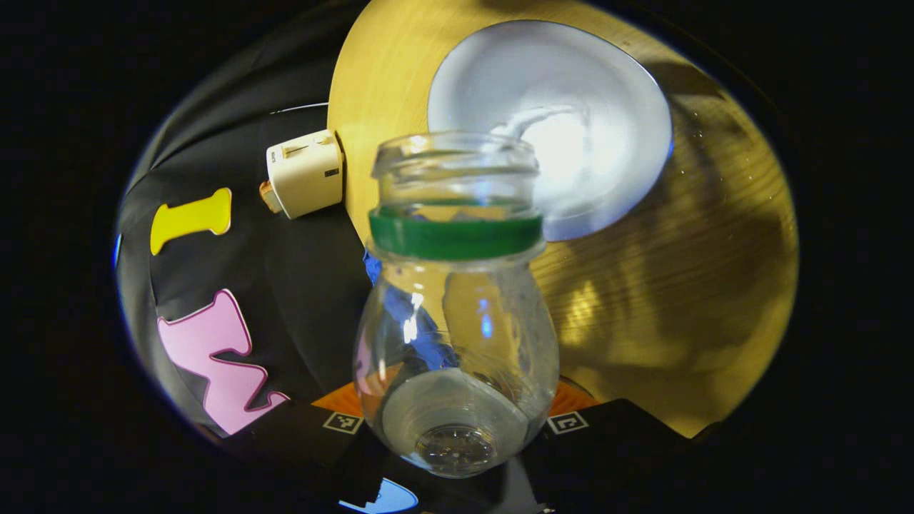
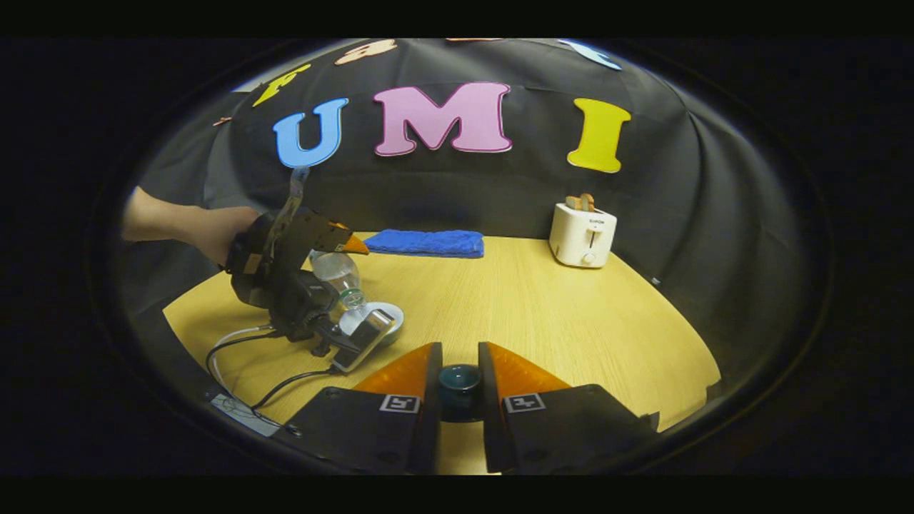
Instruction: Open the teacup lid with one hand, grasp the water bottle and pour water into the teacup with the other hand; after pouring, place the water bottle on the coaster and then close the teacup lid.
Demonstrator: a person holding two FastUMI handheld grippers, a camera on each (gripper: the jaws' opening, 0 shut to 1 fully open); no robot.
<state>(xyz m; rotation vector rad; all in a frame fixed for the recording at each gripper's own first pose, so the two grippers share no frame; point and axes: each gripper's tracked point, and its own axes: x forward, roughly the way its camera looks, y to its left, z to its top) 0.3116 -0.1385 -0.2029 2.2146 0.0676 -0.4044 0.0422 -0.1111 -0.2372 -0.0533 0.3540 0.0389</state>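
A clear water bottle with a green neck ring and no cap is tipped forward in my left gripper, which is shut on its lower body. Its mouth points over the white teacup, and a thin stream of water falls into the cup. In the right gripper view, a hand holds that left gripper with the tilted bottle above the teacup at the table's left. My right gripper is shut on the dark teal teacup lid, held low over the table's front edge.
A white toaster with bread stands at the back right of the wooden table; it shows as the toaster in the left gripper view. A folded blue towel lies at the back. Black cables trail across the table's left front.
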